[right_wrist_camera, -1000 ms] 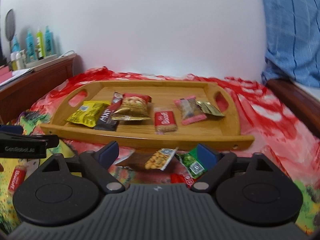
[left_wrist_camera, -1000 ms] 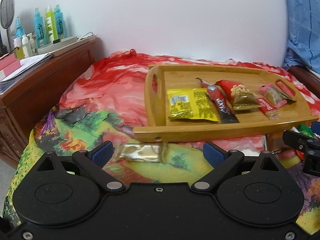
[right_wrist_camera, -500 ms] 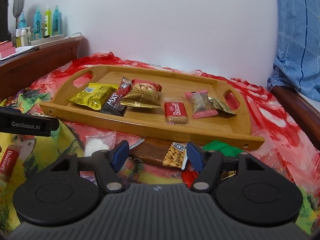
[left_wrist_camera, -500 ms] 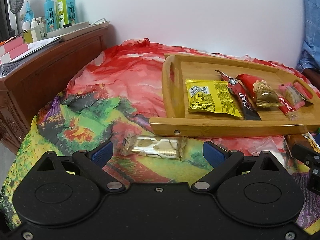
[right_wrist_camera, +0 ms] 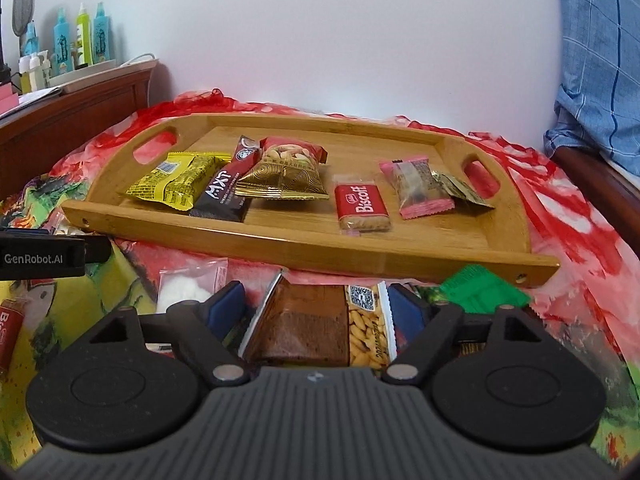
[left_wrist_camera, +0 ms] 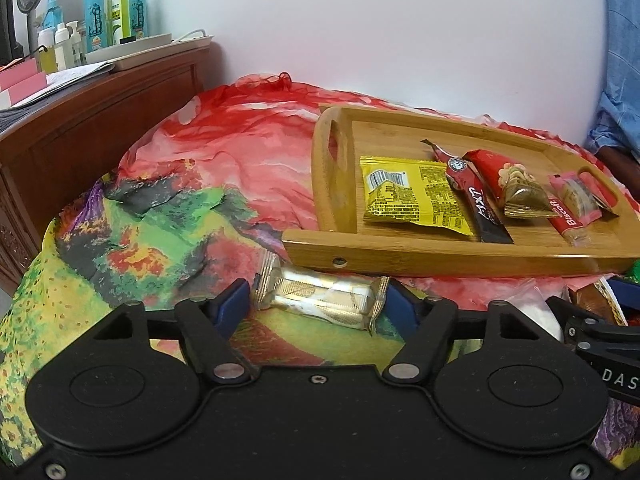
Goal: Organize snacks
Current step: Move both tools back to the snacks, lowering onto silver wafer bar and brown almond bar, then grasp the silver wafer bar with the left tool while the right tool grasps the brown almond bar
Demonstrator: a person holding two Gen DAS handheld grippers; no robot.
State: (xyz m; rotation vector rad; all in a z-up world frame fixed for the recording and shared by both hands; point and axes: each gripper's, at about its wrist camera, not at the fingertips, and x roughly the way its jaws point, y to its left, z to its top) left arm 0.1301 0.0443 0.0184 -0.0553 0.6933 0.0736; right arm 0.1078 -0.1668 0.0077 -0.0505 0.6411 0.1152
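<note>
A wooden tray (left_wrist_camera: 440,256) (right_wrist_camera: 320,248) lies on the bed with several snacks in it: a yellow pack (left_wrist_camera: 412,200), a dark stick, a nut pack, a Biscoff biscuit (right_wrist_camera: 362,206) and a pink pack (right_wrist_camera: 420,188). My left gripper (left_wrist_camera: 318,304) has its blue fingers against both ends of a gold-and-white wafer pack (left_wrist_camera: 320,298) lying in front of the tray. My right gripper (right_wrist_camera: 316,312) has its fingers against both sides of a brown peanut bar pack (right_wrist_camera: 320,320).
A green pack (right_wrist_camera: 480,290), a clear bag with white contents (right_wrist_camera: 180,288) and a red Biscoff pack (right_wrist_camera: 10,332) lie loose on the colourful cloth. A wooden dresser (left_wrist_camera: 80,120) with bottles stands left. A blue shirt (right_wrist_camera: 600,60) hangs right.
Both grippers have moved down and forward and their jaws have narrowed: the left around the gold wafer pack, the right around the brown peanut bar.
</note>
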